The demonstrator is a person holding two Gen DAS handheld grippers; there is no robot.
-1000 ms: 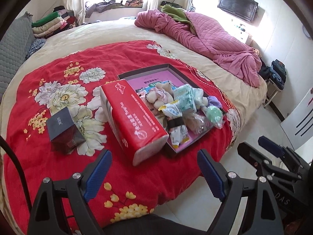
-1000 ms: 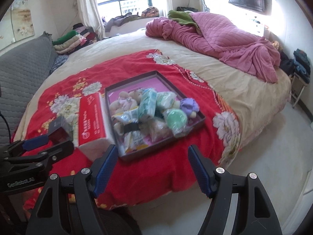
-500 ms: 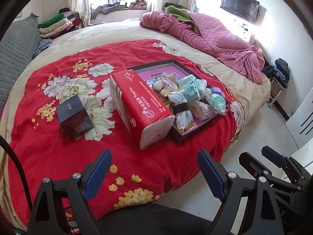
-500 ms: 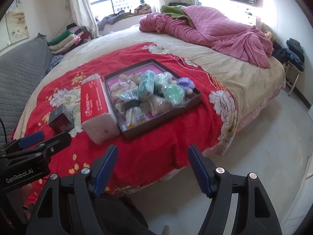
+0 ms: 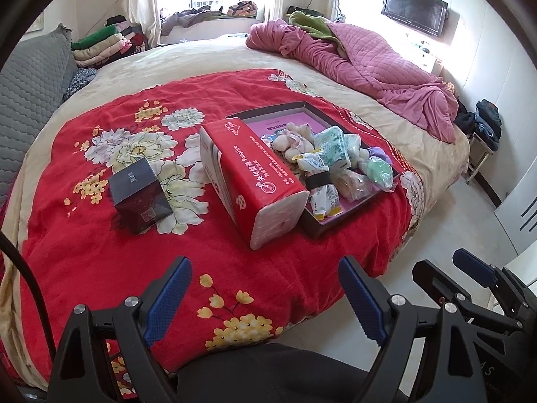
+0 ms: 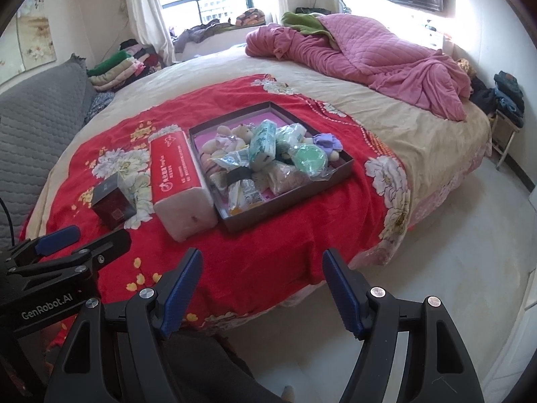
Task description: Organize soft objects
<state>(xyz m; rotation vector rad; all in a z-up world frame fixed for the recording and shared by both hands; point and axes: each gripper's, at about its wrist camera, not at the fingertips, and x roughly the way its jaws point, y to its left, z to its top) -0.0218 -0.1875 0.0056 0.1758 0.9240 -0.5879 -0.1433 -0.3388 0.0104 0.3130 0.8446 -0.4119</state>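
The soft objects [image 6: 268, 154] lie heaped in a shallow dark tray [image 6: 339, 176] on the red flowered blanket [image 5: 100, 252] of the bed, with a red tissue pack [image 5: 248, 174] touching the tray's left side. Left of the pack stands a small dark box [image 5: 139, 194]. Both the left hand-held gripper [image 5: 265, 297] and the right hand-held gripper [image 6: 261, 290] hover near the bed's edge with fingers wide apart, holding nothing.

1 tray [image 5: 315, 228], 1 tissue pack [image 5: 248, 171], 1 box [image 5: 139, 191]
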